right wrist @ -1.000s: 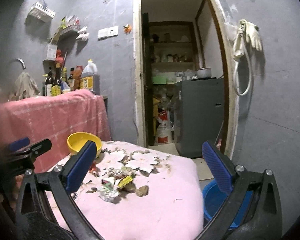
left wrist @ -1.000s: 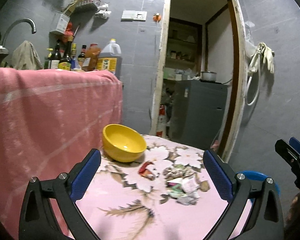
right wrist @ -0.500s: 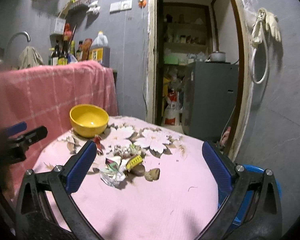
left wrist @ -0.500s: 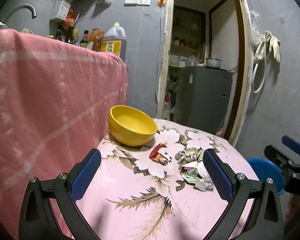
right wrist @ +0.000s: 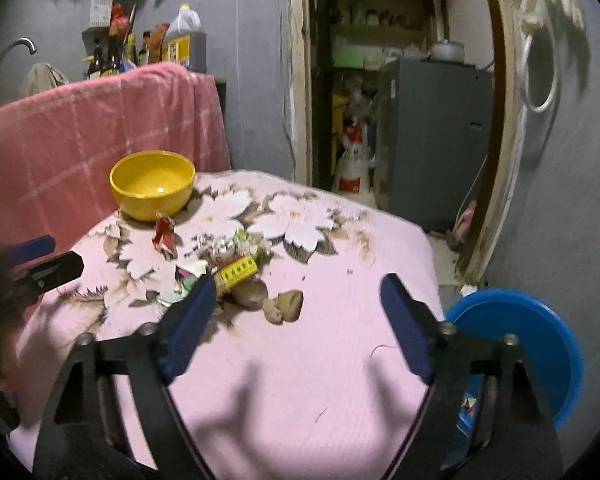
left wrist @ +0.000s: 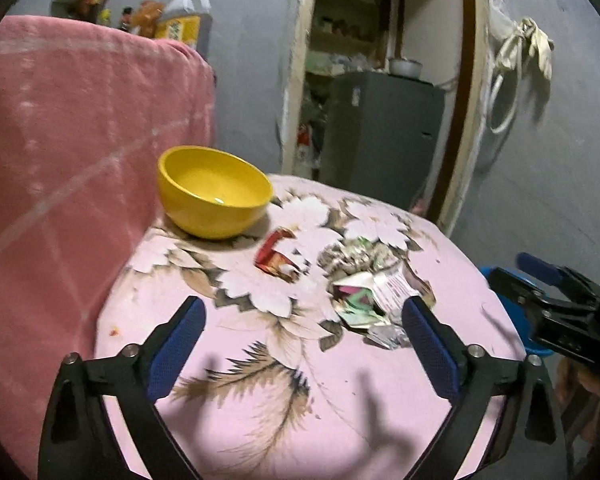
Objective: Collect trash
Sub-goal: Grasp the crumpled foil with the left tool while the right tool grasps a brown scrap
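Both claws, left claw point(left wrist: 303, 332) and right claw point(right wrist: 294, 322), are closing empty above the table point(right wrist: 340, 380); thin wrappers point(left wrist: 364, 300) risk sliding away.

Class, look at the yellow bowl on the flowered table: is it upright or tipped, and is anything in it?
Upright and empty: the yellow bowl sits on its base, rim up, with bare inside.

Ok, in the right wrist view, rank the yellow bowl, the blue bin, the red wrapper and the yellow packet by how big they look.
1. blue bin, though it sits nearest
2. yellow bowl
3. and 4. red wrapper and yellow packet look alike
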A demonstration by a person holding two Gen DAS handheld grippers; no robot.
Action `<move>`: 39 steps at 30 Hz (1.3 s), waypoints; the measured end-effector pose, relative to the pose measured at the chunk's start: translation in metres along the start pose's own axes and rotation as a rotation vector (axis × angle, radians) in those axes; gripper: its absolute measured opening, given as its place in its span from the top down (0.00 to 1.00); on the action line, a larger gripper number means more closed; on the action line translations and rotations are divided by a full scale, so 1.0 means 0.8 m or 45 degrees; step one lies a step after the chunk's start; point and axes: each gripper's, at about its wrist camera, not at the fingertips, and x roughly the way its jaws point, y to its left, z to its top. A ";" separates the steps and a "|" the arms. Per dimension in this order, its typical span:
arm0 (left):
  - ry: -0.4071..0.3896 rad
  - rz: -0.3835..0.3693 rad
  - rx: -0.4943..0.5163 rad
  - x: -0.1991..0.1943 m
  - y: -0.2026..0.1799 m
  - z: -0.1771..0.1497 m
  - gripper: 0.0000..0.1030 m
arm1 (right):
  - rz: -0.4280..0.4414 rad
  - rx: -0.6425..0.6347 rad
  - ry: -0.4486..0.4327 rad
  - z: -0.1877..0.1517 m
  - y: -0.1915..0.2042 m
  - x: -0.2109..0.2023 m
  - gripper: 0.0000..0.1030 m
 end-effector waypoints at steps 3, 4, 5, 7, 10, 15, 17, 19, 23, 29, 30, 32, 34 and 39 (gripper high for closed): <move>0.063 -0.067 0.035 0.013 -0.007 0.000 0.25 | 0.025 -0.029 0.067 -0.003 0.001 0.016 0.18; 0.085 -0.091 0.047 0.018 -0.010 0.000 0.30 | 0.037 -0.044 0.097 -0.004 0.002 0.023 0.20; 0.107 -0.112 0.059 0.023 -0.013 -0.001 0.33 | 0.049 -0.051 0.115 -0.005 0.002 0.028 0.25; 0.160 -0.151 0.078 0.034 -0.018 -0.002 0.43 | 0.080 -0.059 0.164 -0.007 0.003 0.040 0.31; 0.231 -0.197 0.086 0.049 -0.023 -0.004 0.54 | 0.111 -0.073 0.226 -0.009 0.003 0.056 0.41; 0.321 -0.259 0.071 0.070 -0.028 -0.006 0.66 | 0.158 -0.099 0.304 -0.009 0.006 0.080 0.57; 0.351 -0.272 0.064 0.076 -0.030 -0.006 0.69 | 0.176 -0.110 0.327 -0.008 0.008 0.089 0.57; 0.380 -0.286 0.053 0.085 -0.031 -0.006 0.74 | 0.189 -0.122 0.352 -0.007 0.010 0.098 0.58; 0.409 -0.311 0.013 0.094 -0.030 -0.005 0.81 | 0.215 -0.146 0.401 -0.006 0.014 0.116 0.60; 0.449 -0.333 -0.006 0.101 -0.033 -0.007 0.85 | 0.234 -0.156 0.464 -0.010 0.022 0.133 0.66; 0.453 -0.335 -0.007 0.101 -0.033 -0.007 0.85 | 0.231 -0.157 0.471 -0.012 0.023 0.134 0.66; 0.457 -0.334 -0.010 0.100 -0.033 -0.007 0.85 | 0.226 -0.158 0.470 -0.013 0.023 0.135 0.66; 0.461 -0.324 -0.003 0.101 -0.034 -0.007 0.92 | 0.234 -0.142 0.474 -0.014 0.023 0.135 0.66; 0.445 -0.317 0.006 0.096 -0.037 -0.008 0.95 | 0.236 -0.126 0.462 -0.015 0.020 0.127 0.67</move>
